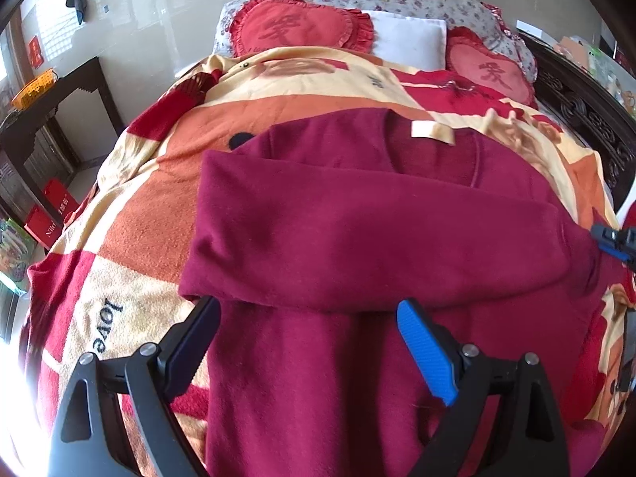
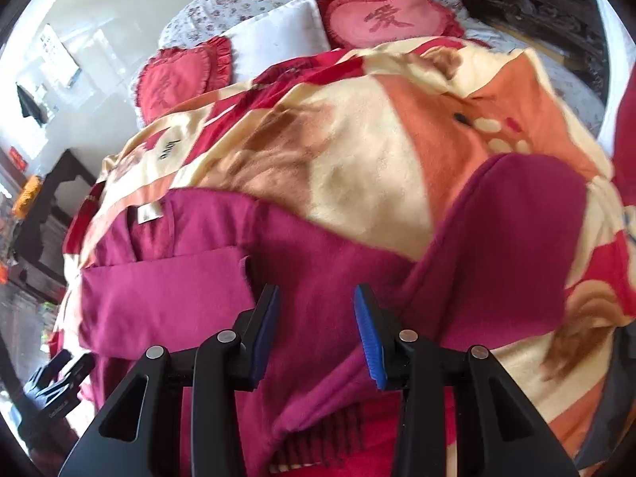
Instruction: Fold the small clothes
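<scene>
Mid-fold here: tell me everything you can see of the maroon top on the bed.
The maroon top is a soft, fleecy-looking long-sleeved garment lying on the patterned blanket, neckline away from the cameras, with a pale label showing inside the collar. One sleeve is folded flat across the chest; the other sleeve lies out to the side on the blanket, not yet folded. The left tongs and right tongs are both open over the body fabric, gripping nothing.

The maroon sweater's (image 1: 357,238) hem runs off the bottom edge.
</scene>
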Action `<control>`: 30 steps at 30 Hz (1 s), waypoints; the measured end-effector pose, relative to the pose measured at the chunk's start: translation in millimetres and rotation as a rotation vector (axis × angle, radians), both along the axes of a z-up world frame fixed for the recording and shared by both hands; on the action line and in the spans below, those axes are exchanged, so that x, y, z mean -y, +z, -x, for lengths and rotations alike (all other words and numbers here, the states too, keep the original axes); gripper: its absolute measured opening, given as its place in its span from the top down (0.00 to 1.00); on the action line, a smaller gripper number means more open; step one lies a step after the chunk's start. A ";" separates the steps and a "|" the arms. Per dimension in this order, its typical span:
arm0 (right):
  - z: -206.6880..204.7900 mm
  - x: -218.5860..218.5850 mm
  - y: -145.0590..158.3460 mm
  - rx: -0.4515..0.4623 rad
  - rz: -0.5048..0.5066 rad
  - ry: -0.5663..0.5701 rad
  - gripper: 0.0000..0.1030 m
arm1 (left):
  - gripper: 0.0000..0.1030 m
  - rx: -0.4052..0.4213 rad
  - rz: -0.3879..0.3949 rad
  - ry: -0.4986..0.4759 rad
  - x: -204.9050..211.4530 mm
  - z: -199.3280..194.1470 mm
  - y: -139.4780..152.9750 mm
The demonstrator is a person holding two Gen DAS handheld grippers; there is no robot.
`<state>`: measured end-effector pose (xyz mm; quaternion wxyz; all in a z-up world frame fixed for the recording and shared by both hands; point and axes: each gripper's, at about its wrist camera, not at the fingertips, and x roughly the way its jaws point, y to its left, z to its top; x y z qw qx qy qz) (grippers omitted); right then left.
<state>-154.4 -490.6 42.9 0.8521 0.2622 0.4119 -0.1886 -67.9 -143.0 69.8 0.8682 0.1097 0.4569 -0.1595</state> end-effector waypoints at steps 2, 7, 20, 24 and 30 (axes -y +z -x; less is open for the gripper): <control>2.0 12.6 4.3 0.008 0.008 -0.046 0.77 | 0.09 -0.002 0.002 -0.005 2.1 1.6 0.2; -12.0 49.3 5.3 -0.053 0.019 -0.108 0.68 | 0.09 -0.009 0.003 -0.011 2.7 2.6 -2.7; -35.4 127.0 -26.9 -0.250 0.041 -0.288 0.68 | 0.09 -0.053 0.000 0.025 -15.0 -12.9 -19.6; -22.9 140.8 -36.2 -0.248 0.013 -0.341 0.75 | 0.09 -0.057 -0.001 0.028 -16.4 -13.1 -21.5; -11.8 127.5 -15.1 -0.155 0.061 -0.247 1.00 | 0.09 -0.053 -0.001 0.024 -17.3 -11.2 -20.5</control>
